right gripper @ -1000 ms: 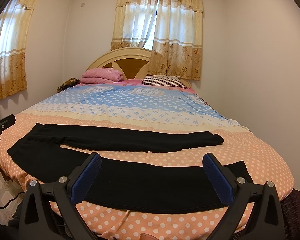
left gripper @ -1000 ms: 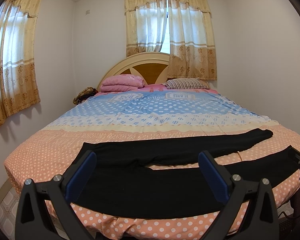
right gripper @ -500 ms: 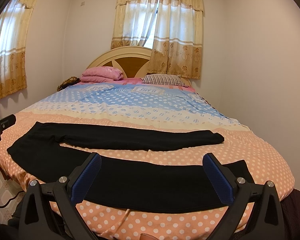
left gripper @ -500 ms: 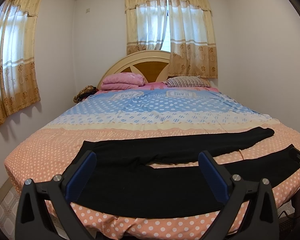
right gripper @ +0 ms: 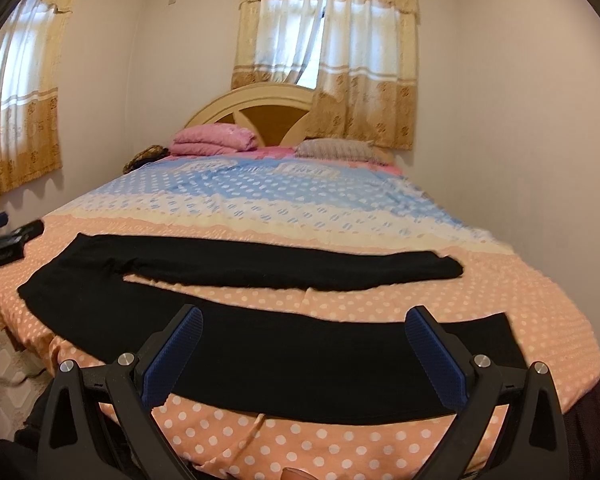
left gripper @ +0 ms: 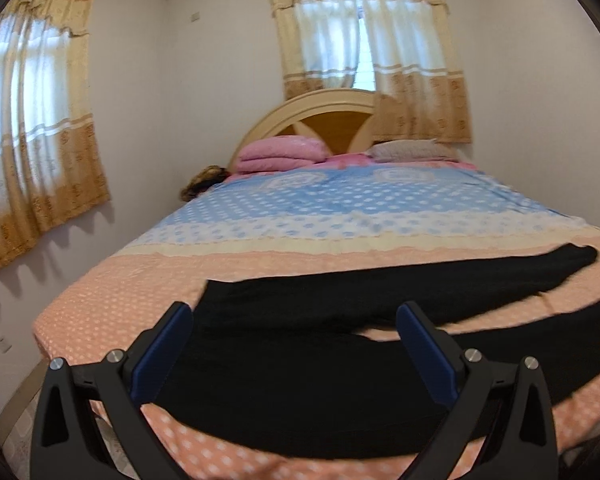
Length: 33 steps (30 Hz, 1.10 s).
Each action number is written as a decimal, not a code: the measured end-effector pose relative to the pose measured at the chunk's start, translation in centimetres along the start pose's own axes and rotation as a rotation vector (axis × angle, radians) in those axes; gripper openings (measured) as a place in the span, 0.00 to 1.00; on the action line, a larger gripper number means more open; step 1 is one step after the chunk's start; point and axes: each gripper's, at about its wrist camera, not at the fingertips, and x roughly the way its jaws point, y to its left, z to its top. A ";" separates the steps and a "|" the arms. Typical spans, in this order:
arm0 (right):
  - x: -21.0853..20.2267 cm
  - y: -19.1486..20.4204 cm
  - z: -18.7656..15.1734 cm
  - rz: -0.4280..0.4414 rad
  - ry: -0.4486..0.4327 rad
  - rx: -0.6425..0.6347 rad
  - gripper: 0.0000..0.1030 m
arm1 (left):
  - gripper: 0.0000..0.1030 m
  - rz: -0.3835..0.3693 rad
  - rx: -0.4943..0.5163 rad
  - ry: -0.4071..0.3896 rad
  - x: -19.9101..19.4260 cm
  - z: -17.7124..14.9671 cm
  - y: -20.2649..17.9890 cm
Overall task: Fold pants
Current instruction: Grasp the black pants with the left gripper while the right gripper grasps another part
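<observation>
I'm swinging the left gripper [left gripper: 294,330] leftward toward the pants [left gripper: 300,368] waistband; both grippers' jaws gaping empty; right gripper [right gripper: 304,334] hovering.

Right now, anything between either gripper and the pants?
Nothing visible. The black pants lie flat and spread on the bed, legs apart. The left gripper and right gripper are both open, just short of the near leg, with no other object between.

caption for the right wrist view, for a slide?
Open right gripper above black pants spread flat, legs apart, on a polka-dot bed.
</observation>
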 end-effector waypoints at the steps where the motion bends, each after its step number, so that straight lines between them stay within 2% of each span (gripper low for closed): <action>1: 0.3 -0.2 -0.2 0.008 0.008 0.006 0.99 | 1.00 0.017 0.000 0.010 0.8 0.1 0.8; 6: 2.3 -1.3 -1.0 0.003 0.038 0.042 0.99 | 1.00 0.129 0.050 0.060 6.7 0.7 5.8; 9: 3.8 -2.7 -1.0 -0.018 0.070 0.073 0.99 | 1.00 0.135 0.042 0.107 9.7 1.1 8.4; 12: 5.0 -3.9 -0.5 -0.064 0.068 0.071 0.99 | 1.00 0.123 0.021 0.199 13.3 1.4 10.4; 15: 6.2 -5.4 0.4 -0.074 0.085 0.077 0.99 | 1.00 0.114 0.037 0.273 16.8 1.2 11.1; 18: 7.2 -7.2 1.5 -0.104 0.086 0.072 0.99 | 0.99 0.134 0.081 0.304 19.5 1.1 10.8; 21: 8.5 -8.5 2.4 -0.131 0.118 0.059 0.99 | 0.89 0.099 0.107 0.336 21.4 1.0 10.4; 24: 9.5 -10.2 3.2 -0.141 0.134 0.076 0.99 | 0.85 0.053 0.115 0.389 23.6 0.9 10.4; 27: 11.1 -12.3 4.1 -0.165 0.153 0.095 0.99 | 0.78 0.054 0.098 0.435 25.5 0.6 11.5; 29: 11.8 -13.5 4.5 -0.167 0.162 0.121 0.99 | 0.64 0.038 0.060 0.459 26.4 0.3 12.4; 33: 13.5 -16.7 5.4 -0.185 0.186 0.171 0.99 | 0.46 -0.041 0.002 0.501 27.6 -0.3 12.9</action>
